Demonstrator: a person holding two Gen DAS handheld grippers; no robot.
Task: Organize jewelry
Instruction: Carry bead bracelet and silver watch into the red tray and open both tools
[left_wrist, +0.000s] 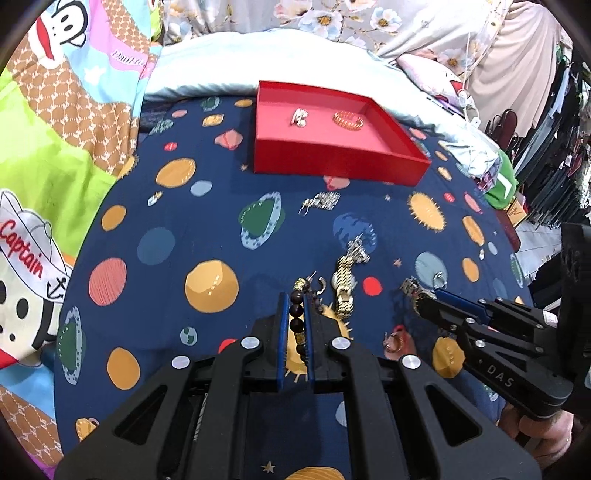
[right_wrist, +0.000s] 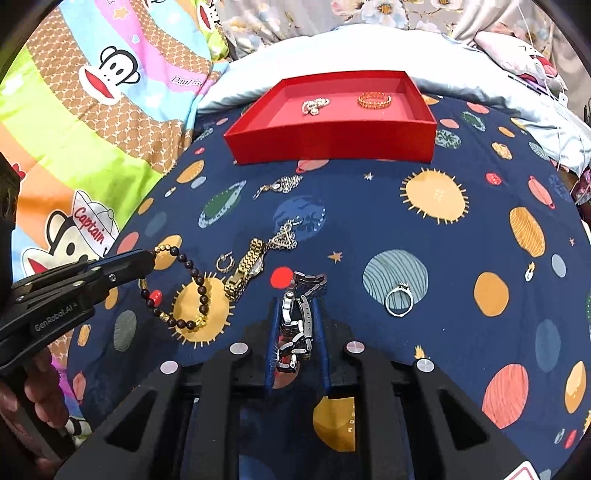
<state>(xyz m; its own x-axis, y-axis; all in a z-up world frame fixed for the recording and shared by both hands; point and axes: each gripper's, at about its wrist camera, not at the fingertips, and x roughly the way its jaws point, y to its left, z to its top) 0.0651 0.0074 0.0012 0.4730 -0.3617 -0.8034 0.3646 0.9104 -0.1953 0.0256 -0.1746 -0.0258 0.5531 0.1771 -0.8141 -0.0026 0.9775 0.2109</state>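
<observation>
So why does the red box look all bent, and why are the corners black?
Left wrist view: the fisheye lens curves the red box and the planet-print sheet; its round edge leaves dark corners. Right wrist view: same bulge; the silver watch between the right gripper fingers shows bright glints.

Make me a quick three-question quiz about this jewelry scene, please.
1. True or false: the red box holds two pieces.
2. What does the left gripper hold? A) bead bracelet B) ring C) gold watch
3. The right gripper is closed on a silver ____.

Key: 1 true; 2 A; 3 watch.
</observation>
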